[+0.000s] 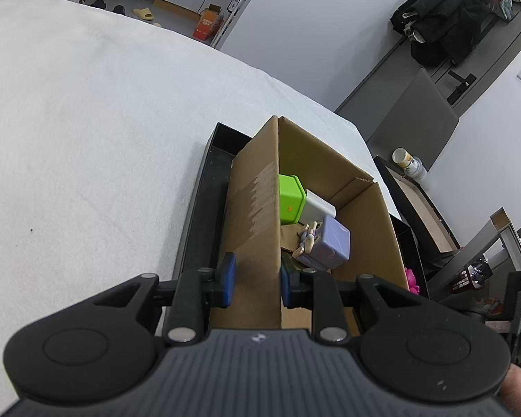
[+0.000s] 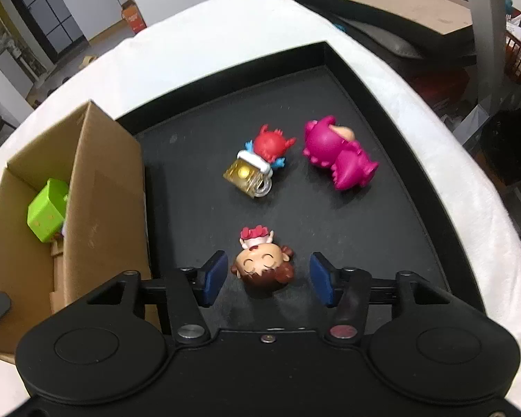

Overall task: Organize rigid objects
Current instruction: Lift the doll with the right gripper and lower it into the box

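A cardboard box (image 1: 257, 208) stands on a black tray (image 1: 205, 187). Inside it lie a green cube (image 1: 290, 199), a white block (image 1: 317, 206) and a purple cube with a small figure (image 1: 324, 243). My left gripper (image 1: 257, 283) is shut on the box's left wall. In the right wrist view, the tray (image 2: 382, 208) holds a brown-haired girl figurine (image 2: 264, 267), a red figure on a gold base (image 2: 257, 163) and a magenta dinosaur figure (image 2: 337, 153). My right gripper (image 2: 267, 278) is open, its pads either side of the girl figurine's head, not touching. The box (image 2: 100, 187) sits at left.
The tray lies on a white cloth-covered table (image 1: 87, 121). Beyond the table's right edge stand a dark side table (image 2: 399, 7) with a can (image 1: 408, 163), a chair and racks. A hanging black coat (image 1: 441, 21) is far off.
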The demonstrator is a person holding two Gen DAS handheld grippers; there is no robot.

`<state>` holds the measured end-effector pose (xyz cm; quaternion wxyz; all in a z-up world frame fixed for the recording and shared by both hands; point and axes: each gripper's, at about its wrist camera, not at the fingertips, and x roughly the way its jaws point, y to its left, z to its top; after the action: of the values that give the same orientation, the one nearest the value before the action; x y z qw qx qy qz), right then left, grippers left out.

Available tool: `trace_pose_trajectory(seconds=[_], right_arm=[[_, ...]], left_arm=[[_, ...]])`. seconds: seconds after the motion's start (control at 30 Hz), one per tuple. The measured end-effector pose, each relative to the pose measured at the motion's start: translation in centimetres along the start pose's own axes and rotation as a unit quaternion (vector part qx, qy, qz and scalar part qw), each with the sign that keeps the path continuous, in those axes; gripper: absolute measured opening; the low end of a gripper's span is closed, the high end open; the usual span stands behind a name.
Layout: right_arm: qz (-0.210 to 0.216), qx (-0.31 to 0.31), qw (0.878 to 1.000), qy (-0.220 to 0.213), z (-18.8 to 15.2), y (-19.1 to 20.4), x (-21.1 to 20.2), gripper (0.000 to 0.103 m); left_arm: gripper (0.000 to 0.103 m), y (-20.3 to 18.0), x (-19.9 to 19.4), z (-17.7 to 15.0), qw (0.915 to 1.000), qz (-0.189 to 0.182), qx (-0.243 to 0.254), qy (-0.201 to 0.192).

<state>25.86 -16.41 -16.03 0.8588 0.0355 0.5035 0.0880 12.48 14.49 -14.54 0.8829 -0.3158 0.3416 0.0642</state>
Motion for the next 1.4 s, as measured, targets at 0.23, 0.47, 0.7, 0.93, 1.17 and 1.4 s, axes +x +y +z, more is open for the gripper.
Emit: trace_pose_trajectory(seconds=[0.23, 0.47, 0.7, 0.93, 1.17, 1.4], right_arm=[[-0.003, 0.000, 1.000, -0.004, -0.4, 0.4, 1.4, 0.037], [-0.002, -0.026, 0.999, -0.023, 0.0, 1.2, 0.1, 0.036], [0.009, -0.035, 0.998, -0.046, 0.5, 1.9, -2.0, 0.036], [0.027, -0.054, 0.996, -0.073, 1.8, 3.7, -4.5, 0.036], [0.056, -0.081, 0.991, -0.091, 2.6, 6.5, -6.2, 0.036], [0.080, -0.104, 0.987, -0.097, 2.6, 9.1, -6.9, 0.036]], left_arm=[[0.024, 0.0, 0.0, 0.0, 1.0000, 0.001, 0.000, 0.000], [0.024, 0.0, 0.0, 0.0, 1.0000, 0.000, 0.001, 0.000], [0.024, 0.0, 0.0, 0.0, 1.0000, 0.001, 0.000, 0.000], [0.024, -0.1, 0.0, 0.1, 1.0000, 0.001, 0.001, 0.000], [0.024, 0.0, 0.0, 0.1, 1.0000, 0.000, 0.000, 0.000], [0.025, 0.0, 0.0, 0.1, 1.0000, 0.000, 0.000, 0.001]])
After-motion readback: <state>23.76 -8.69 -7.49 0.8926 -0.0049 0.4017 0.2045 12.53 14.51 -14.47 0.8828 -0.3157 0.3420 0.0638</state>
